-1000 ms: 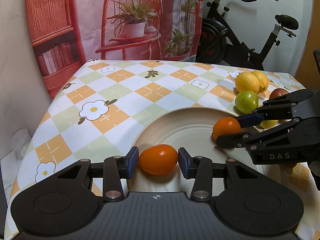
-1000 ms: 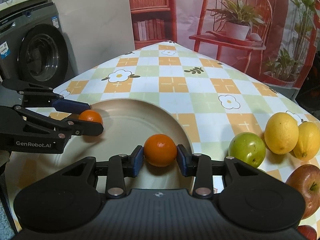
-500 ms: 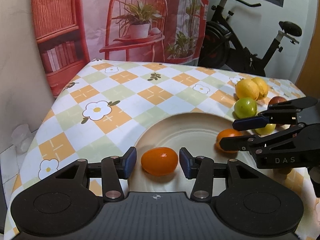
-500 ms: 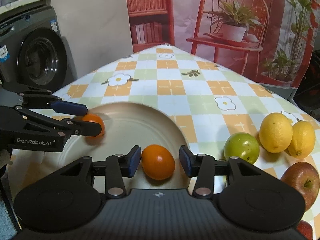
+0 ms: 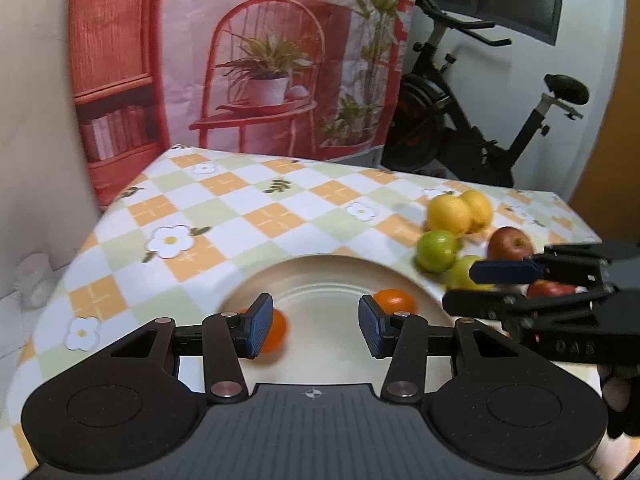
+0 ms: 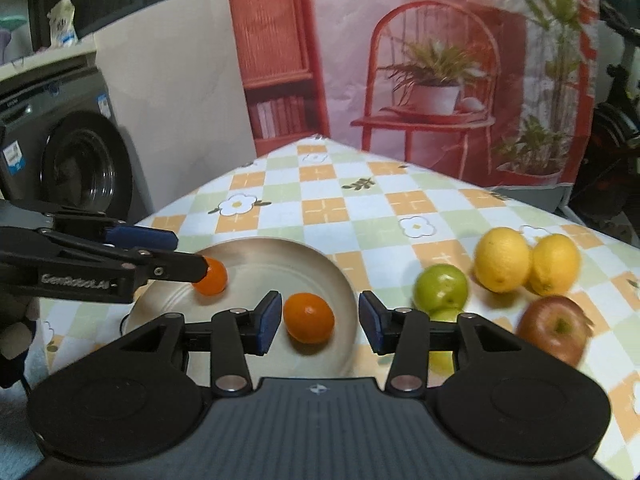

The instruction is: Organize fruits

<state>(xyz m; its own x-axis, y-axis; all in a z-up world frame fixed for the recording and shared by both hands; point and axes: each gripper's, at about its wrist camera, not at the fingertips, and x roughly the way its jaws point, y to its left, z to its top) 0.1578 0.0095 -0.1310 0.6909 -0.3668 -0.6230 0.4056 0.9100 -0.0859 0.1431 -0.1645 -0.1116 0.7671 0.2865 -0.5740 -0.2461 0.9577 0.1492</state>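
Two oranges lie loose in the cream plate [image 5: 320, 270] on the checked tablecloth. In the left wrist view my left gripper [image 5: 316, 330] stands open above the plate's near side; one orange [image 5: 278, 330] peeks from behind its left finger and the other orange [image 5: 394, 300] lies beyond its right finger. My right gripper [image 6: 319, 322] is open too, its pads clear of the orange [image 6: 309, 318] below them. The other orange [image 6: 212, 278] sits by the tips of the left gripper [image 6: 188, 254]. Beside the plate [image 6: 280, 242] lie a green apple [image 6: 440, 288], two lemons [image 6: 502, 260] and a red apple [image 6: 554, 330].
The right gripper [image 5: 464, 286] reaches in from the right over more green and red fruit. A washing machine [image 6: 80, 172] stands left of the table, an exercise bike [image 5: 480, 132] behind it. The table's far corner and left edge drop off near the wall.
Both grippers have opened off their oranges and pulled back and upward from the plate. Each orange now rests in the plate on its own.
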